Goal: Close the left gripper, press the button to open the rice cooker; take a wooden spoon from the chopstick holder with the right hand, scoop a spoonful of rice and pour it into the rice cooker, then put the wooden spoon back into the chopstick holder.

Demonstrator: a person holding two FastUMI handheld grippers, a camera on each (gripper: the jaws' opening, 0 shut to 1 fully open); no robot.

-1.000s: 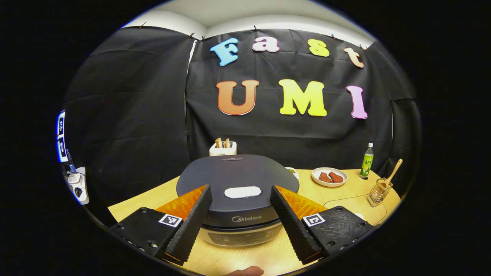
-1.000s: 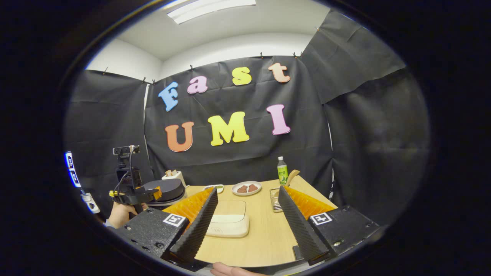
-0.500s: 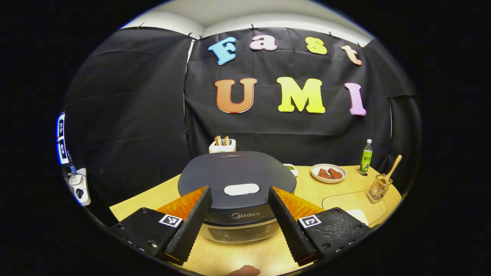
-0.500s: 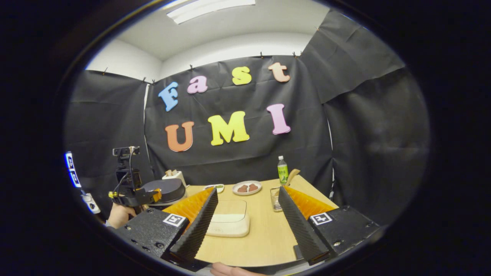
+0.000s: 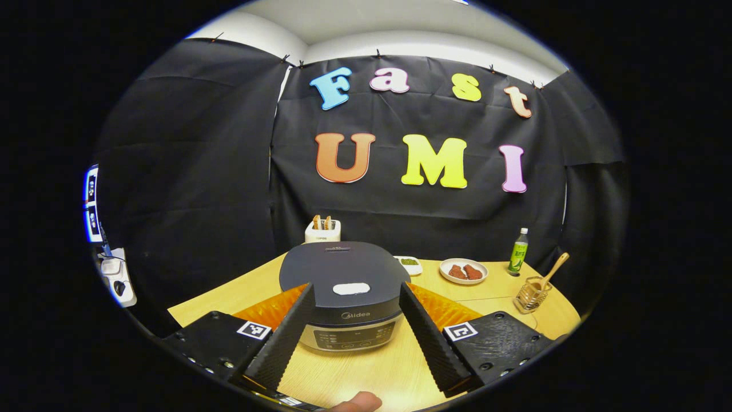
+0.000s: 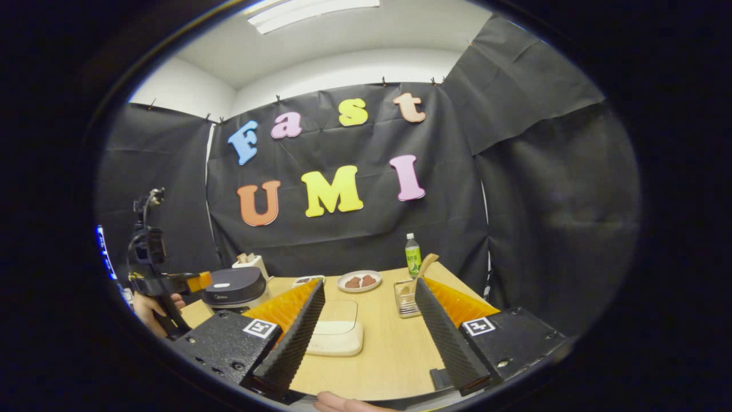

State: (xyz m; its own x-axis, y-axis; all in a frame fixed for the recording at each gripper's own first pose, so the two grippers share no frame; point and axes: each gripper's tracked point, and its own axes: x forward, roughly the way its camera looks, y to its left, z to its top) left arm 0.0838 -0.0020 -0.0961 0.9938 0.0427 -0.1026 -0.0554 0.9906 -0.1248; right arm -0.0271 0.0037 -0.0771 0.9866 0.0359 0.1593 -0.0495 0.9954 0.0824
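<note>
The dark-lidded rice cooker stands shut on the wooden table, its pale lid button facing up. My left gripper is open and hovers just short of the cooker, which shows between its fingers. At the right, the wooden spoon leans in the wire chopstick holder. My right gripper is open and empty above the table. Between its fingers lies a cream rice container. Just past the right finger stands the chopstick holder with the spoon. The left gripper is held beside the cooker.
A plate of brown food, a green bottle, a small dish and a toaster with bread line the table's back. A hand holds the left gripper. Black cloth walls close in the table.
My left gripper has drawn back from the rice cooker, which now looks smaller and farther. It stays open. The right gripper has turned slightly and remains open.
</note>
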